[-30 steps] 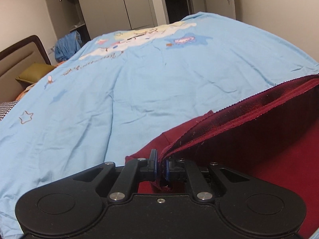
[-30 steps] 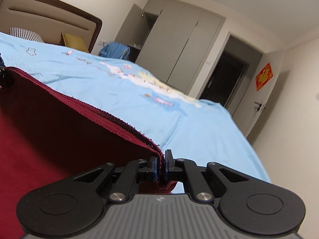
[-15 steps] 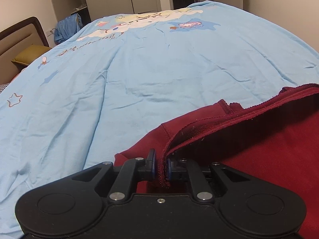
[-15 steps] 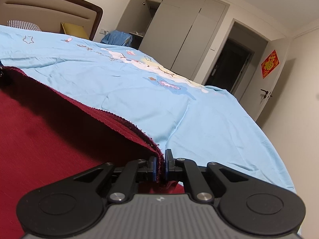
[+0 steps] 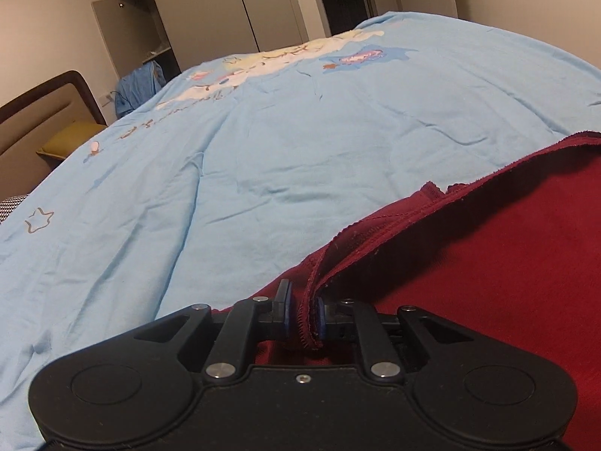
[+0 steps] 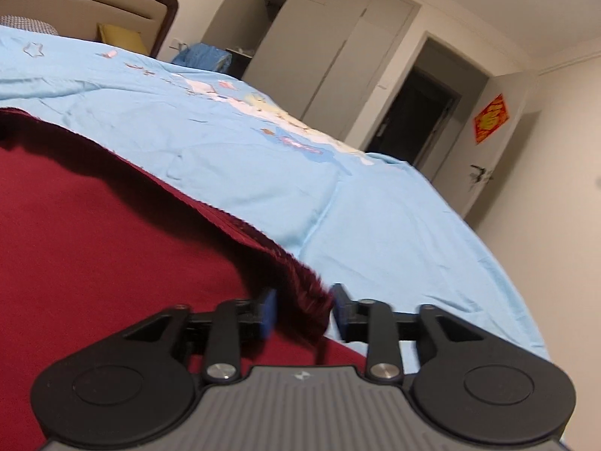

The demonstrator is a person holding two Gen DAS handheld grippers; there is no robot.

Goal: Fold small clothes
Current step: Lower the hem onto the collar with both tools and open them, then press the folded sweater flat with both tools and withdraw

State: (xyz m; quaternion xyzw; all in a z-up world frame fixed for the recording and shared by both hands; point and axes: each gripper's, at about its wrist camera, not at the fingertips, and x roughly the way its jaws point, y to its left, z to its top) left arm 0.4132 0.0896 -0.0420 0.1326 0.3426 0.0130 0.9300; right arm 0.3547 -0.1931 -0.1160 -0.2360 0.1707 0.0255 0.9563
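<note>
A dark red garment [image 5: 488, 263] lies folded over on the light blue bed cover [image 5: 263, 150]. Its upper layer's hem runs between the pads of my left gripper [image 5: 303, 314], whose jaws stand narrowly parted around it. In the right wrist view the same red garment [image 6: 94, 225] fills the lower left. Its fuzzy corner hangs loosely between the wide-apart fingers of my right gripper [image 6: 304, 312], touching neither pad. Both grippers sit low, close to the bed cover [image 6: 375, 225].
A brown headboard [image 5: 37, 112] and a yellow pillow [image 5: 67, 143] are at the far left. Grey wardrobes [image 5: 225, 7] with a blue heap of clothes [image 5: 139, 86] stand behind the bed. A dark doorway [image 6: 413, 120] and a door [image 6: 496, 143] are at the right.
Both grippers carried the lifted hem down onto the garment. The right gripper's jaws have sprung wide apart, and the left gripper's jaws have widened a little around the hem.
</note>
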